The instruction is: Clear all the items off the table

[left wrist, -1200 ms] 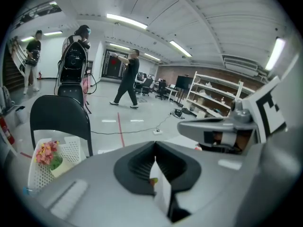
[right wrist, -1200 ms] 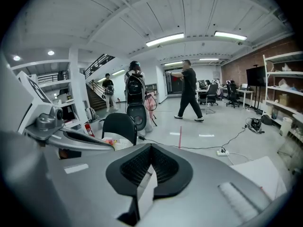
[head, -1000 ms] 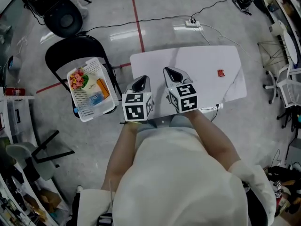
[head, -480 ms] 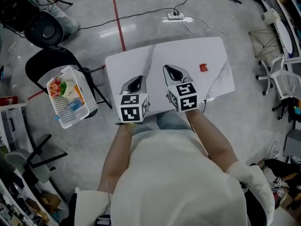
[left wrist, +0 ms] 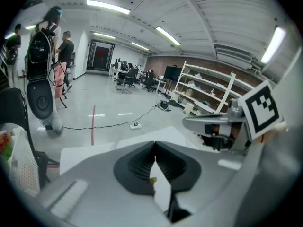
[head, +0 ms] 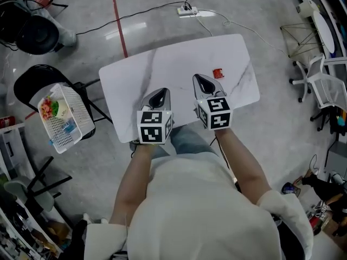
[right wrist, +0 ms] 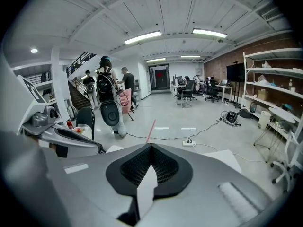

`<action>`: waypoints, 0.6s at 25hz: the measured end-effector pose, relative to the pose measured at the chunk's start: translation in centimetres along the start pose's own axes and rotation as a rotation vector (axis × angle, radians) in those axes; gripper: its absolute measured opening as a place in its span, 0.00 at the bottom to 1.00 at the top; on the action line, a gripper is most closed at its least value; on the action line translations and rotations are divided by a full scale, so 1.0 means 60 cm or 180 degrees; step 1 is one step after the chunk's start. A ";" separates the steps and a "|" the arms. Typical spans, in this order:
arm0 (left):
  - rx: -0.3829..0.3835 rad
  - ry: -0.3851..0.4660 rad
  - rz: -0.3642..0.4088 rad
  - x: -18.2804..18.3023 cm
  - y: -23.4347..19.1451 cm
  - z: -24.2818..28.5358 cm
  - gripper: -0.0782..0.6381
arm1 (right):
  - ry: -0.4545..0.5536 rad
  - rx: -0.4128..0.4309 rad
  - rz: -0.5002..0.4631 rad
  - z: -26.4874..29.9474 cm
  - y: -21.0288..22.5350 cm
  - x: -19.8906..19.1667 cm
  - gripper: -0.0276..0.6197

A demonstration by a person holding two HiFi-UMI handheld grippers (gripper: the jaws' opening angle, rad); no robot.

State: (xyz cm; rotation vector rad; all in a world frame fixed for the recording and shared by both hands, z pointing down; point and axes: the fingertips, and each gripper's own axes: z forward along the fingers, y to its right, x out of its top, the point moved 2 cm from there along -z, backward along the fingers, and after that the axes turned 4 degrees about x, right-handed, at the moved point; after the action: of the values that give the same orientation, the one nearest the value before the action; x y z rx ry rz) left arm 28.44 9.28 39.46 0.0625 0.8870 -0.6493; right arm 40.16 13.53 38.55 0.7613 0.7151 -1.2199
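Observation:
A small red item (head: 218, 73) lies on the white marble-look table (head: 162, 69), near its right end. My right gripper (head: 199, 80) hovers just left of that item, jaws shut and empty; in the right gripper view its tips (right wrist: 151, 145) meet over the table (right wrist: 227, 157). My left gripper (head: 158, 95) is above the table's near edge around the middle. It is also shut with nothing held, and its tips (left wrist: 155, 143) touch in the left gripper view. Nothing else shows on the tabletop.
A white basket (head: 59, 118) with several items sits on a black chair to the table's left. A power strip (head: 188, 10) and its cable lie on the floor beyond the table. White office chairs (head: 320, 85) stand at the right. People (right wrist: 106, 96) stand far off.
Both grippers have moved right along the table's near edge, away from the basket chair. The right one is now much nearer the red item. Jaws stay shut.

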 end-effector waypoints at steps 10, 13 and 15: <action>-0.0156 -0.0225 0.0101 -0.033 0.085 0.121 0.12 | -0.0259 -0.0358 0.0309 0.006 0.157 -0.099 0.04; -0.0192 -0.0288 0.0141 -0.049 0.102 0.162 0.12 | -0.0358 -0.0473 0.0357 0.014 0.203 -0.137 0.04; -0.0205 -0.0350 0.0170 -0.063 0.110 0.186 0.12 | -0.0437 -0.0531 0.0405 0.019 0.229 -0.164 0.04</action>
State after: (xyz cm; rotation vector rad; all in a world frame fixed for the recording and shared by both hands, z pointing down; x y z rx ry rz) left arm 38.16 13.02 48.01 -0.0073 0.7969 -0.5687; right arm 51.72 20.21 48.94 0.5706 0.6368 -1.0717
